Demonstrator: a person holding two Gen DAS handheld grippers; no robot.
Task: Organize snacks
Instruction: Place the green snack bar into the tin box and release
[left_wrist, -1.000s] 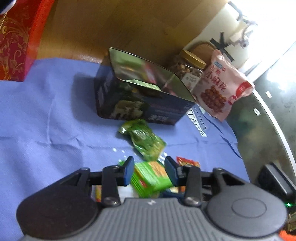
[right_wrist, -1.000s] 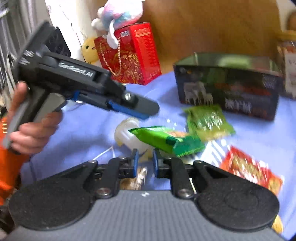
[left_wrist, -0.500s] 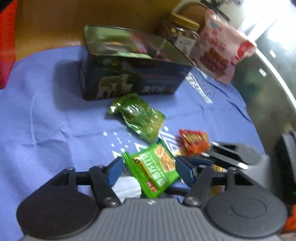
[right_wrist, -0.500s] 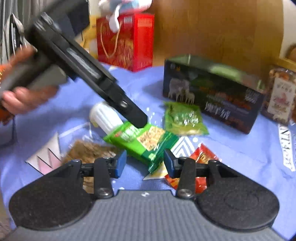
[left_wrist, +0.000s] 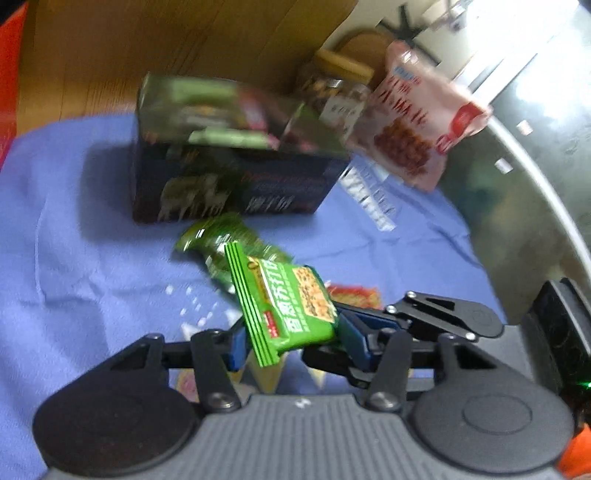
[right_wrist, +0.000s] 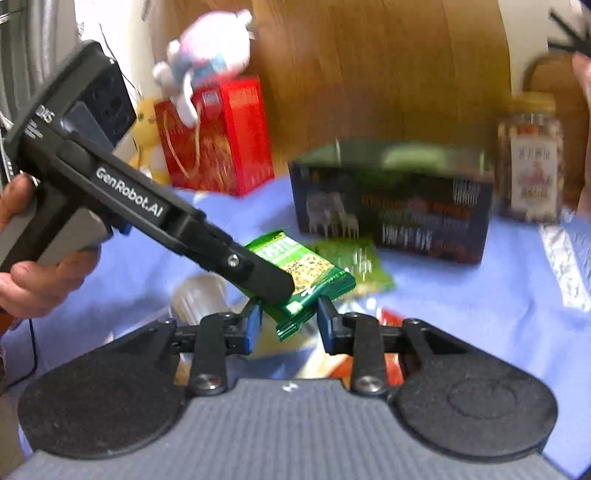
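A green cracker packet (left_wrist: 286, 302) sits between the blue pads of my left gripper (left_wrist: 291, 341), lifted off the blue cloth. In the right wrist view the same packet (right_wrist: 314, 280) hangs from the left gripper's black fingers (right_wrist: 258, 277), its lower end between the open pads of my right gripper (right_wrist: 289, 326), which do not press on it. A dark open tin box (left_wrist: 229, 166) stands behind. A clear green packet (left_wrist: 221, 240) and a red packet (left_wrist: 354, 295) lie on the cloth.
A nut jar (left_wrist: 336, 96) and a pink snack bag (left_wrist: 417, 122) stand at the back right by the table edge. A red gift bag (right_wrist: 218, 144) with plush toys stands at the back left. A white cup (right_wrist: 199, 295) lies near the right gripper.
The left gripper has closed on the green cracker packet and lifted it. The right gripper has opened wider and sits right under the packet's end.
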